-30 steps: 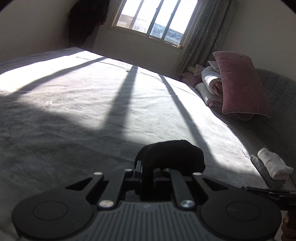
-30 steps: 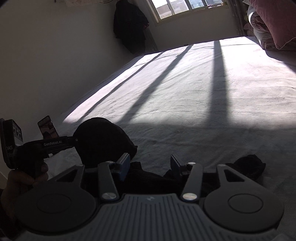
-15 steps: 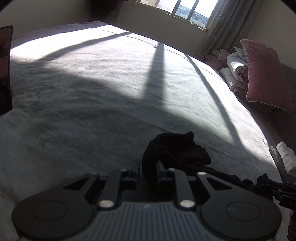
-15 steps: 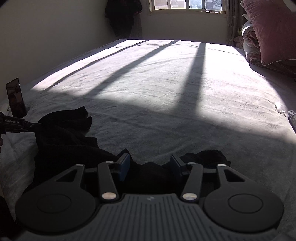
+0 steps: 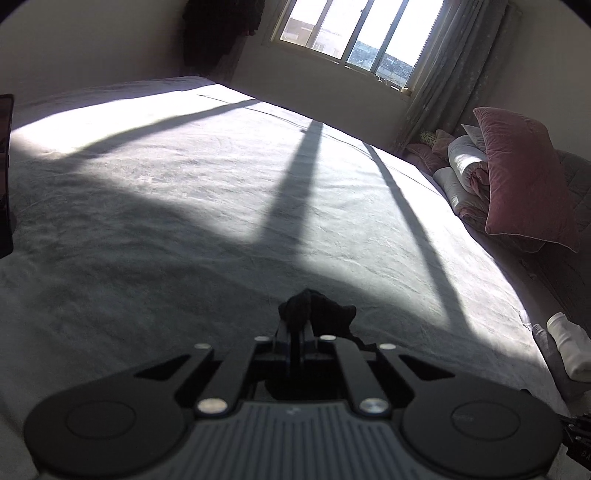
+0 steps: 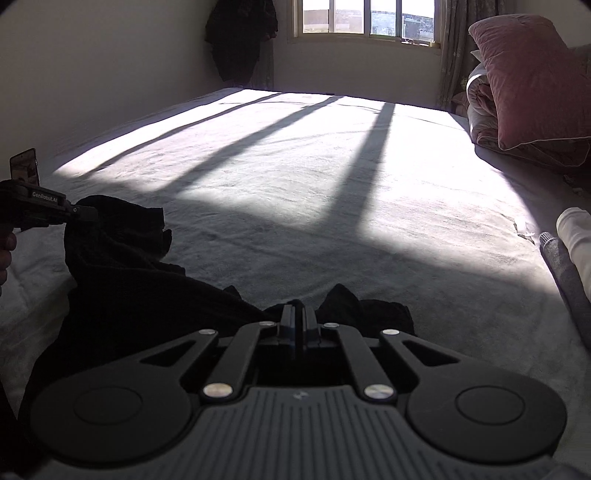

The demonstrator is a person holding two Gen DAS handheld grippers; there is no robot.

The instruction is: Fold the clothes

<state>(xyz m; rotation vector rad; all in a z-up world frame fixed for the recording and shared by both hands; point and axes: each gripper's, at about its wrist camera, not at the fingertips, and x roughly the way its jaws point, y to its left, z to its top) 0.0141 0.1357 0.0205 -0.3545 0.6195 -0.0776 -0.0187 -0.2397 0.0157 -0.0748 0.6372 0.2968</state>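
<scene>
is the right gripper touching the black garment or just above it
Touching. In the right wrist view the right gripper has its jaws shut on a fold of the black garment, with dark cloth bunched on both sides of the fingers.

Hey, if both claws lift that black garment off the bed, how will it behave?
The black garment will probably sag between the left claw and right claw: it lies crumpled in soft folds. It looks light, thin fabric, unlikely to slip from shut pads.

Hard sunlight from the barred glass window (image 6: pixel 365 18) overexposes the grey bedspread (image 6: pixel 295 155) below it; foreground dim, edges fisheye-bent.
</scene>
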